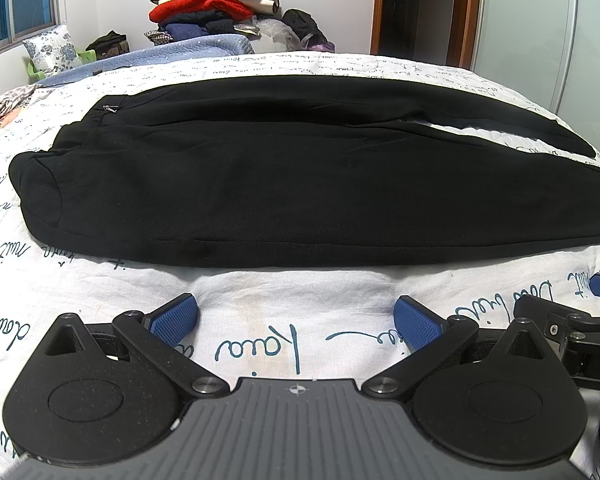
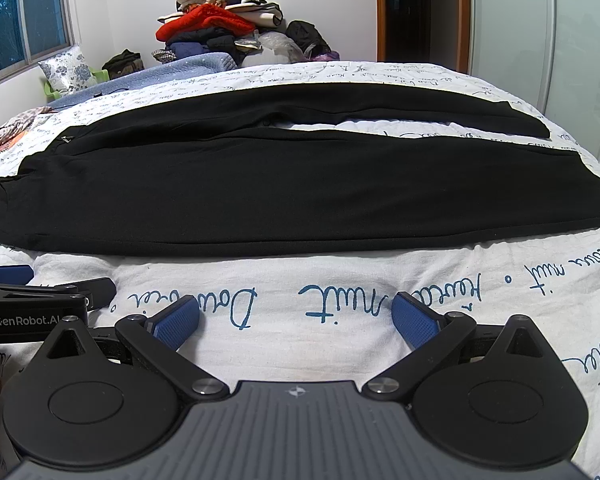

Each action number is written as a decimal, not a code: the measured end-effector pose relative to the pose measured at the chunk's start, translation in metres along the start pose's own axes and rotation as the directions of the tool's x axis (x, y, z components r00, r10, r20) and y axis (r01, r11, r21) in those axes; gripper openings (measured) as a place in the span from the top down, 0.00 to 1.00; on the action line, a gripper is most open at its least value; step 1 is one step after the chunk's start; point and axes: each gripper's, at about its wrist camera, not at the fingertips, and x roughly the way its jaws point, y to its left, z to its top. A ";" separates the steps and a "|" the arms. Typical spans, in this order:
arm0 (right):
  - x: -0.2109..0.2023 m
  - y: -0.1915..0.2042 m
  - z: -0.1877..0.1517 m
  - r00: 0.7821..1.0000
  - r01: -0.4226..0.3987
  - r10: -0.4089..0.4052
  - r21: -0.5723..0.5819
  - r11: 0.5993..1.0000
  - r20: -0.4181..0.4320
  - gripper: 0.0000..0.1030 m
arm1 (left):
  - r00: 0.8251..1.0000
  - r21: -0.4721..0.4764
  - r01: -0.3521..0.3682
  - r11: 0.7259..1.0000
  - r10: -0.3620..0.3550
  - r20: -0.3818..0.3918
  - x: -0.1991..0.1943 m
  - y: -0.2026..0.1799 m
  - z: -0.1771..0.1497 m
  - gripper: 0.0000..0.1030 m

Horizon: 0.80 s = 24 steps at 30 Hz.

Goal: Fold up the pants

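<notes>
Currently the black pants (image 1: pixel 300 184) lie flat across the middle of the bed sheet (image 1: pixel 292 320), sideways to both cameras. Waistband end sits toward the window (image 1: pixel 16 0) side, cuffs toward the wardrobe door (image 2: pixel 540 40) side. Legs are slightly apart: a thin wedge of sheet shows between them near the cuffs, clearer in the right wrist view. Far leg is narrower and runs behind the near one. Small metal zipper pull (image 1: pixel 110 109) is visible near the waistband. Fabric is mostly smooth, with soft creases at the waist.

Left gripper (image 1: pixel 296 316): jaws spread wide, nothing between them, over bare sheet just in front of the pants' near edge, not touching. Right gripper (image 2: pixel 296 316): same, released, empty, just in front of the pants. The two grippers sit side by side.

Clothes pile (image 2: pixel 220 28) is beyond the pants, against the back wall.
</notes>
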 end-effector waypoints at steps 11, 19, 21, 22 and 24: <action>0.002 0.000 0.001 1.000 0.004 -0.004 -0.002 1.000 -0.001 0.00 | 1.000 -0.001 0.000 1.000 0.000 0.002 0.000 -0.001 -0.001 0.00; 0.002 0.001 0.001 1.000 0.005 -0.005 -0.002 1.000 0.000 0.00 | 1.000 -0.001 0.000 1.000 0.000 0.003 0.000 0.000 -0.001 0.00; 0.002 0.001 0.000 1.000 0.005 -0.005 -0.002 1.000 0.000 0.00 | 1.000 -0.002 0.000 1.000 0.000 0.003 0.000 0.000 -0.001 0.00; 0.002 0.001 0.000 1.000 0.005 -0.005 -0.002 1.000 0.000 0.00 | 1.000 -0.002 0.000 1.000 0.000 0.003 0.000 0.000 -0.001 0.00; 0.002 0.001 0.000 1.000 0.005 -0.005 -0.002 1.000 0.000 0.00 | 1.000 -0.002 0.000 1.000 0.000 0.003 0.000 0.000 -0.001 0.00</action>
